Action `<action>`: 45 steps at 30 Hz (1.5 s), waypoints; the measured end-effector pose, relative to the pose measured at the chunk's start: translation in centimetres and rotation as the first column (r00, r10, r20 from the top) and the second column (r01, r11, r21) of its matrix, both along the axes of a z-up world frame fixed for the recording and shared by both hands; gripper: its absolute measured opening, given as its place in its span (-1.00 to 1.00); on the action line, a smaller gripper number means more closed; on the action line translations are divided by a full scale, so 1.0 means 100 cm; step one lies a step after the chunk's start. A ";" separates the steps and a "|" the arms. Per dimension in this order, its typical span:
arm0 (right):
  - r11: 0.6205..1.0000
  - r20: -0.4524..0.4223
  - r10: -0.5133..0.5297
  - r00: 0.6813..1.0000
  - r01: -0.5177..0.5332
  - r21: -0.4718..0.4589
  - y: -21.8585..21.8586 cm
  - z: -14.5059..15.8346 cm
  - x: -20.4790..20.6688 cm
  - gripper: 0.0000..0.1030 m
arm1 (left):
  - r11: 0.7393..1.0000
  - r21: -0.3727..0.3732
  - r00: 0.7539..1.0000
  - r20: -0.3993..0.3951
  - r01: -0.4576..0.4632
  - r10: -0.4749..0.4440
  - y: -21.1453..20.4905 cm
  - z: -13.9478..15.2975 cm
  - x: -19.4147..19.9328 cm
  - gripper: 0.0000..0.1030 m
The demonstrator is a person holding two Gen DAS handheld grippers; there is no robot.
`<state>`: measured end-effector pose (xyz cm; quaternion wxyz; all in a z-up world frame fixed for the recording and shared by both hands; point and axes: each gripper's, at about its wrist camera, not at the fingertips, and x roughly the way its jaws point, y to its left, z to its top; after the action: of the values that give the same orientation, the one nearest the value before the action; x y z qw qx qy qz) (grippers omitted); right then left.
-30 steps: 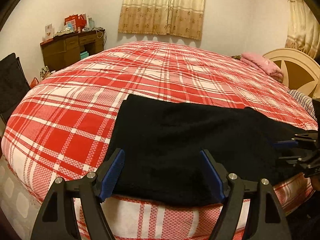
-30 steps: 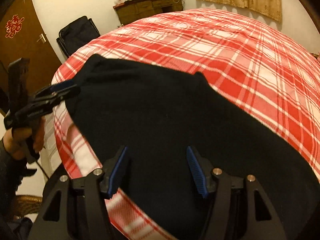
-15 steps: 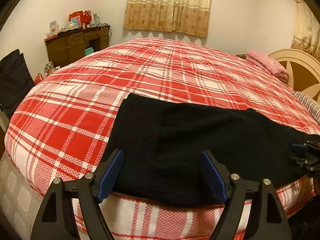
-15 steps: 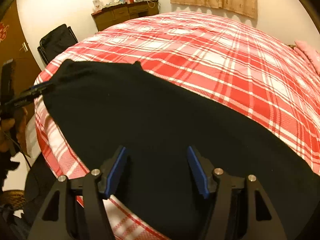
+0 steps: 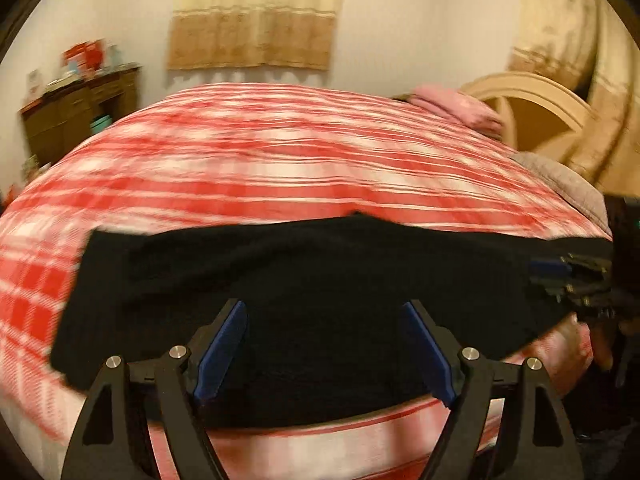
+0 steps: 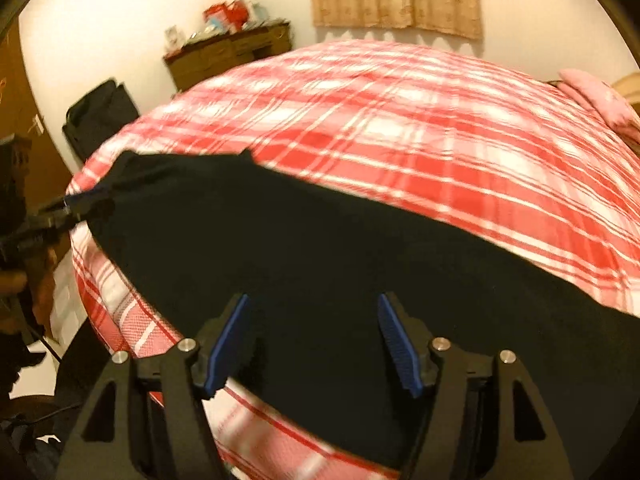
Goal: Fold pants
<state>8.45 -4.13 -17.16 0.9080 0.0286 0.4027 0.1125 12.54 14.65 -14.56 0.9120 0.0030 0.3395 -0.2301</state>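
At the near edge of the plaid bed (image 5: 280, 160), black pants (image 5: 320, 280) lie flat; left gripper (image 5: 326, 350) and right gripper (image 6: 314, 340) hover low over them, fingers spread wide, gripping nothing.

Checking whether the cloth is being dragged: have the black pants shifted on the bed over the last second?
Yes. In the left wrist view the pants have slid leftward: their left edge now lies further left across the plaid bedspread.

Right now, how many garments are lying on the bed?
2. The black pants lie spread along the near edge of the plaid bed, in front of both open grippers. A pink folded cloth, perhaps a garment, lies by the headboard. Others may be hidden.
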 end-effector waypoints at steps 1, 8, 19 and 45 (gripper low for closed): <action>1.000 0.007 -0.026 1.000 0.026 0.010 -0.011 0.005 -0.006 0.33 | 0.999 -0.003 0.999 0.003 0.044 -0.044 -0.016 0.002 -0.001 0.57; 0.970 0.077 -0.240 0.968 0.237 0.049 -0.095 0.034 -0.050 0.33 | 0.982 -0.029 0.983 -0.012 0.185 -0.185 -0.091 0.004 0.005 0.57; 0.692 0.130 -0.721 0.681 0.717 0.079 -0.305 0.091 -0.145 0.33 | 0.955 -0.050 0.954 -0.049 0.293 -0.296 -0.172 -0.004 0.010 0.57; 0.591 0.066 -0.807 0.587 0.802 0.082 -0.339 0.055 -0.234 -0.01 | 0.957 -0.027 0.957 -0.030 0.289 -0.290 -0.202 -0.011 -0.001 0.60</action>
<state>-14.96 -38.00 -11.62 0.8782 0.2214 0.2996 -0.2998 12.42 -5.56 -15.69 0.8627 0.0386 0.3482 -0.3647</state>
